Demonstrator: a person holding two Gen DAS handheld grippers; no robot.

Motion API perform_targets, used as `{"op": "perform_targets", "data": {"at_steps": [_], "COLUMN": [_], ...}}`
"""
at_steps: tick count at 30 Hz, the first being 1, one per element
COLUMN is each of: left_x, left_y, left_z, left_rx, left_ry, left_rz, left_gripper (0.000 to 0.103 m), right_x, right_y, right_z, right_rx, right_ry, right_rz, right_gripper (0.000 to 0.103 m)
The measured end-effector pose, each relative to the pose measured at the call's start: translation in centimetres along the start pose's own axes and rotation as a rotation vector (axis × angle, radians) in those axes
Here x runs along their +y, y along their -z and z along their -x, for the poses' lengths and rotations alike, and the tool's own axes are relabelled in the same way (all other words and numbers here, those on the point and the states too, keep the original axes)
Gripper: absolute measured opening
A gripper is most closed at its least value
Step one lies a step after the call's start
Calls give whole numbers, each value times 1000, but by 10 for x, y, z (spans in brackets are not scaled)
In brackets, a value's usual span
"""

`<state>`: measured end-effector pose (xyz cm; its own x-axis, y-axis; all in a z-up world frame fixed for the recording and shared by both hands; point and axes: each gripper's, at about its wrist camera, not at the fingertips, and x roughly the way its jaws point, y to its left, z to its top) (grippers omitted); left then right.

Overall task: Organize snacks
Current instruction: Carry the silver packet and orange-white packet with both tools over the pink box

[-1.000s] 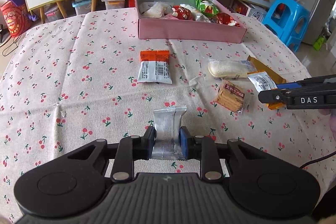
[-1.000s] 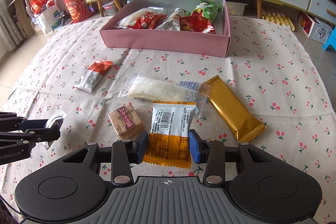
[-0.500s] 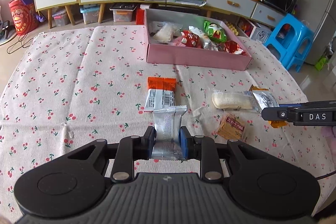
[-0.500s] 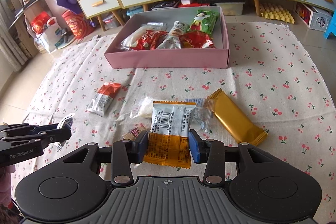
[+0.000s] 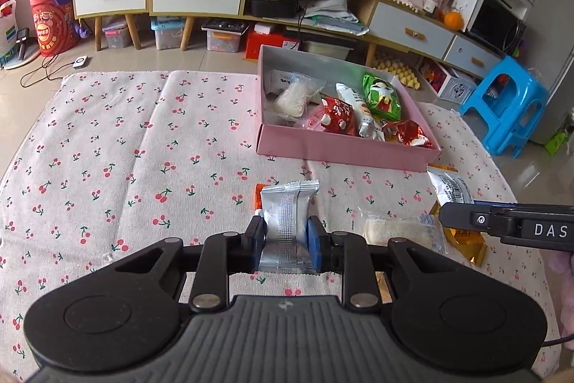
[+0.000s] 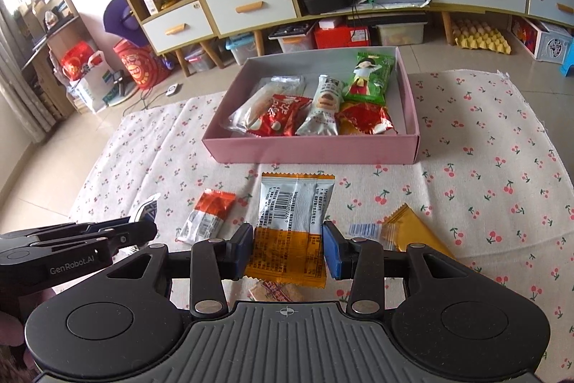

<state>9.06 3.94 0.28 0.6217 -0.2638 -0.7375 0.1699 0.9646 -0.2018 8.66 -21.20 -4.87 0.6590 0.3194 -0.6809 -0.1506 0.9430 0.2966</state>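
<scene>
Above cherry-print cloth (image 6: 484, 146), left hand-held gripper (image 5: 285, 241) clamping one silver packet (image 5: 287, 221), right hand-held gripper (image 6: 287, 248) clamping one orange-white packet (image 6: 292, 225).

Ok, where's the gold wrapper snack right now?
The gold wrapper snack lies on the cherry tablecloth at the right in the right wrist view, beside the clear-wrapped pastry and partly hidden behind the right hand-held gripper.

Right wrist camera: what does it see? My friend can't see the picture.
The right gripper holds an orange-and-white snack packet above a cherry-print cloth. Beyond lies a pink box with snacks in it; more packets lie on the cloth.
</scene>
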Motion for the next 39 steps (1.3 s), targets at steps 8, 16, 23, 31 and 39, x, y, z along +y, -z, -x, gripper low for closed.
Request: {"op": "perform_targets", "data": {"at_steps": [8,16,23,31,39], "left_x": [-5,-11,-10,-26,-30], "left_y": [-20,-45,-72,-95,-111], "left_z": [-14,-35,-60,-94,-122], "left_rx": [-15,-37,-19,-37,-51], "left_ry": [17,46,40,75,100], "left_rz": [72,125,114,54,32], "left_gripper": [23,23,23,23,24], "right_x": [-9,-27,-46,-69,-82], "right_y": [-20,-39,-61,-93,-126], "right_z": [-5,-15,-32,-66,-105], "right_rx": [-35,-73,-81,-96,-99], "right_ry": [-1,-17,13,-18,-37], "right_rz": [-79,-178,-234,-303,-322], "right_gripper": [40,40,40,40,40]}}
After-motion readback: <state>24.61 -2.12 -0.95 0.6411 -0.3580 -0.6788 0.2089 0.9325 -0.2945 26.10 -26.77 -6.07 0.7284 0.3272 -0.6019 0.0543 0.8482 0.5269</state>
